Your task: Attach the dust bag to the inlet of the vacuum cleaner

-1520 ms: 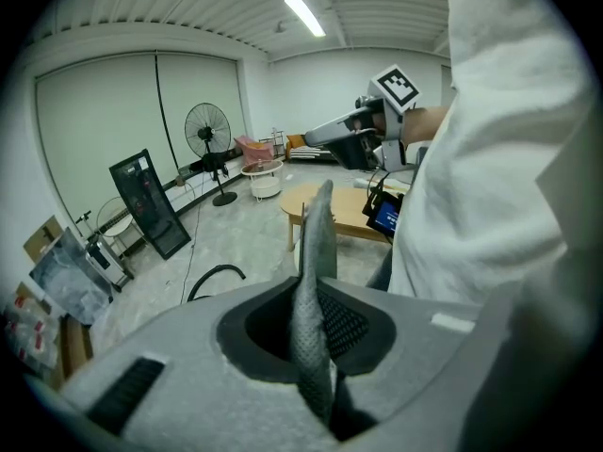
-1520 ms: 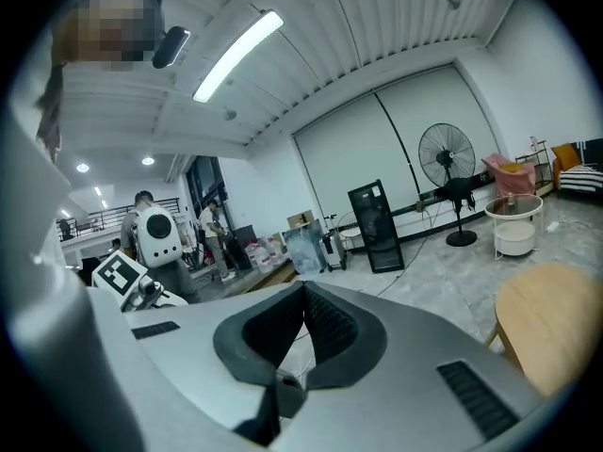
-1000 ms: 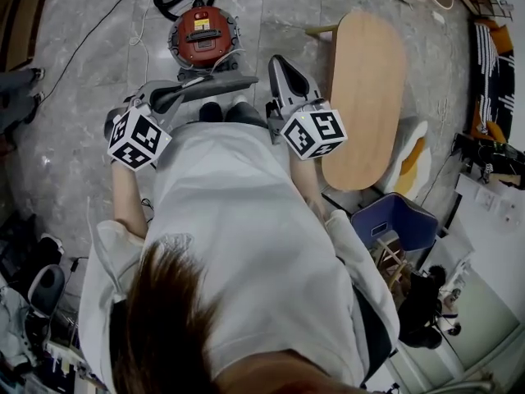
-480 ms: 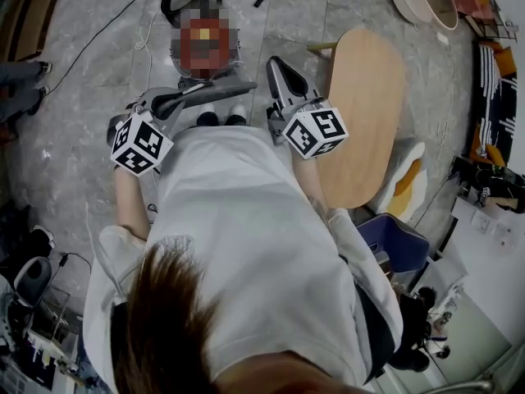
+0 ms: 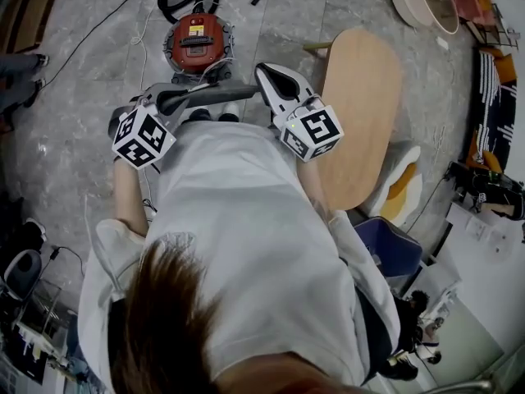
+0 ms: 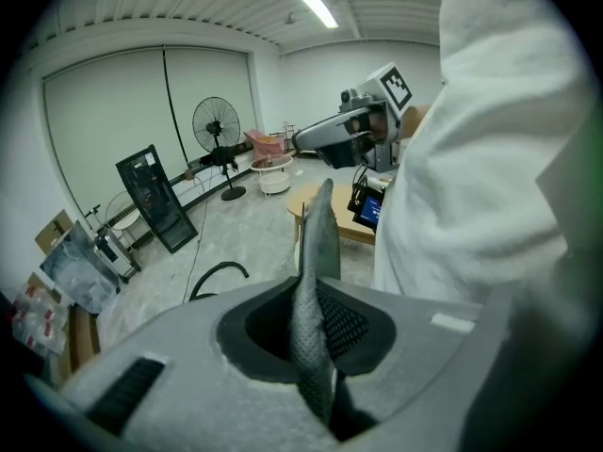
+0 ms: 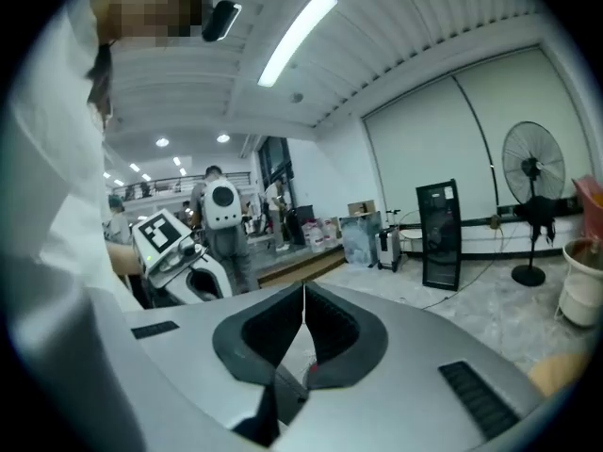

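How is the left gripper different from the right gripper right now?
The left gripper's jaws pinch the grey dust bag, which sticks out past them; the right gripper's jaws are shut on nothing. The left gripper tips down toward the floor, while the right gripper points nearly level. Both are grey and the same shape.

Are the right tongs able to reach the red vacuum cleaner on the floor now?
Probably yes, if the person bends down: the right tongs are shut and empty, and nothing stands between them and the red vacuum cleaner.
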{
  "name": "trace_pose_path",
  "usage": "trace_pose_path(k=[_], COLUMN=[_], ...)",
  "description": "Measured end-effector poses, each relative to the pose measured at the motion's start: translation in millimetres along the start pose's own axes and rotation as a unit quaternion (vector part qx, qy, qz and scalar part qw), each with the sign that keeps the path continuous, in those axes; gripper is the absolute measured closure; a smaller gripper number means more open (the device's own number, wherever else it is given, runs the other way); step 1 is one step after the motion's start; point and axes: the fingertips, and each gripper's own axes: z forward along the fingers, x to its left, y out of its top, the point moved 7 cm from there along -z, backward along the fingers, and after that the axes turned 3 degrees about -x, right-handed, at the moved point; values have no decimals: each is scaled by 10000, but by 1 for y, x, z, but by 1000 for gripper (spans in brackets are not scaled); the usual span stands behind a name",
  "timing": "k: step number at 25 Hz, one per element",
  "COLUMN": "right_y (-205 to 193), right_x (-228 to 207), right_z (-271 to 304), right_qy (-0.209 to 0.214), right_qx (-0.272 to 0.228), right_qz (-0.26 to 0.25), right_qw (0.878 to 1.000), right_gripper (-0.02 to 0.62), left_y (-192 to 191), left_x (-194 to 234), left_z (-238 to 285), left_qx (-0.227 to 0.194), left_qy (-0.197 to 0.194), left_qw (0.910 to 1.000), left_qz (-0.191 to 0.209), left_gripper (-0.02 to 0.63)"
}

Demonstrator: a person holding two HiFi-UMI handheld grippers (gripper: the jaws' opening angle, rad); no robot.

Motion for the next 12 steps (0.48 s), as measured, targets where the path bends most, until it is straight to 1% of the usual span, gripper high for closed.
trace_pose_path(k=[1, 2, 3, 5, 7, 9, 12], right_y=[-4, -9, -13, -23, -34, -45, -59], right_x=[3, 6, 9, 14, 17, 20, 26], right_z=[0, 0, 0, 2, 4, 5, 7], right_qy=[181, 380, 583, 967, 1358, 1771, 2245], right_qx=[168, 351, 550, 995, 1453, 1858, 2344], right_qz=[-215, -419, -629, -1064, -1403, -1625, -2038], right_qw=[9995, 9978, 9948, 9846, 9699, 9527, 9236], right_gripper=[568, 526, 511, 483, 432, 385, 376], left_y=[1, 2, 3, 7, 11, 15, 22], left_x=[-2, -5, -8, -13, -18, -24, -34], left_z=[5, 9, 14, 23, 31, 39, 47], left_qx=[17, 39, 69, 150, 241, 333, 428], left_qy=[-22, -43, -65, -112, -161, -213, -270], left_qw=[10000, 10000, 9999, 9997, 9992, 9985, 9974], left_qz=[21, 44, 75, 160, 263, 371, 509], left_gripper=[566, 567, 568, 567, 566, 568, 567])
